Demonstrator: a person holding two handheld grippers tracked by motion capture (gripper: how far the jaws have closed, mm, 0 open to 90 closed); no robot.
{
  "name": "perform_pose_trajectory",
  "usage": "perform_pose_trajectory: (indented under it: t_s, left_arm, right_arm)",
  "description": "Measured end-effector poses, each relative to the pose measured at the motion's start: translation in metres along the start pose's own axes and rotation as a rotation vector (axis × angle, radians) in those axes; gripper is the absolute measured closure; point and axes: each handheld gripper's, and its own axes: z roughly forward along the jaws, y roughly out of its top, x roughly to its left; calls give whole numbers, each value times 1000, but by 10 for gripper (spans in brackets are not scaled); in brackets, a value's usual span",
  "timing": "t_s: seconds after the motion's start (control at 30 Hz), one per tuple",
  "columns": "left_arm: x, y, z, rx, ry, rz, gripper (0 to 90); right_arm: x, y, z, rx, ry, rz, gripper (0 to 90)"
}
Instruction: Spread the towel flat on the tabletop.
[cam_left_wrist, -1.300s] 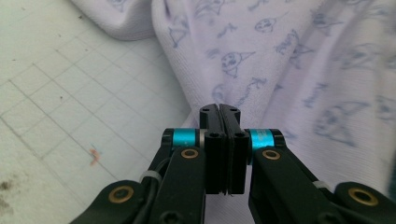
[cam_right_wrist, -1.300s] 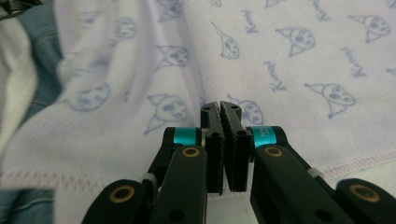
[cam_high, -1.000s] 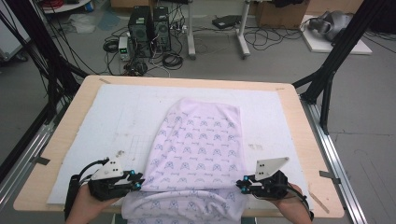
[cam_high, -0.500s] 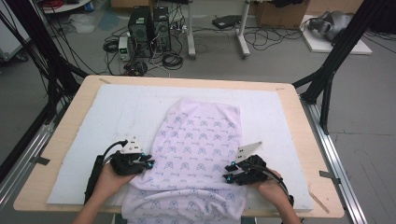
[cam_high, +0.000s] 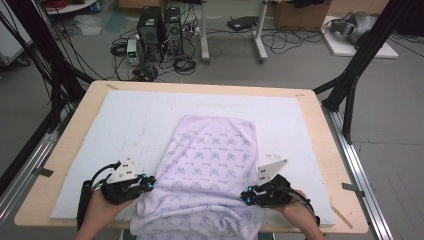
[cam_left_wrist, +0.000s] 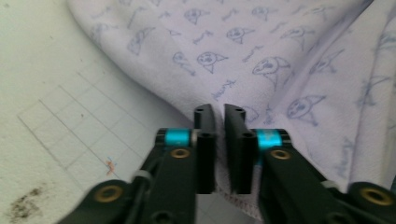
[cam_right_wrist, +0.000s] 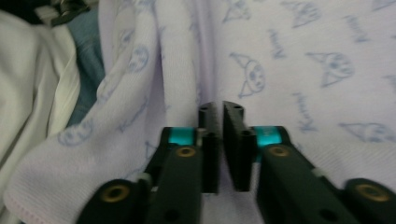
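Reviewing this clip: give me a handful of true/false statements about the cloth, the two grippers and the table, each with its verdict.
1. The lilac printed cloth hangs over the near edge of the table. True.
2. The left gripper is at the cloth's far edge. False: it is at the cloth's left side near the person.
3. The right gripper meets the cloth's right side. True.
4. The cloth is plain white. False: it is lilac with a small blue print.
5. The left gripper's jaws gape wide. False: they stand nearly together, with cloth edge between them.
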Motion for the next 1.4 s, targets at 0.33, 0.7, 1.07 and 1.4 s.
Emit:
perform_pose_trajectory:
  t_s: [0.33,0.7,1.07,1.4]
  left_arm:
    - [56,27,44,-49,35,-133,538]
    - [65,23,65,18,46,-162,518]
    - [72,19,82,104,20,-186,644]
    - [60,48,79,-3,35,-188,878]
  right_arm:
    - [-72,25,-10,-8,-233,102,603]
    - [-63,-12,-8,80,-212,121,783]
    - [-62,5,4,60,-184,105,605]
    - [-64,1,9,66,-181,124,677]
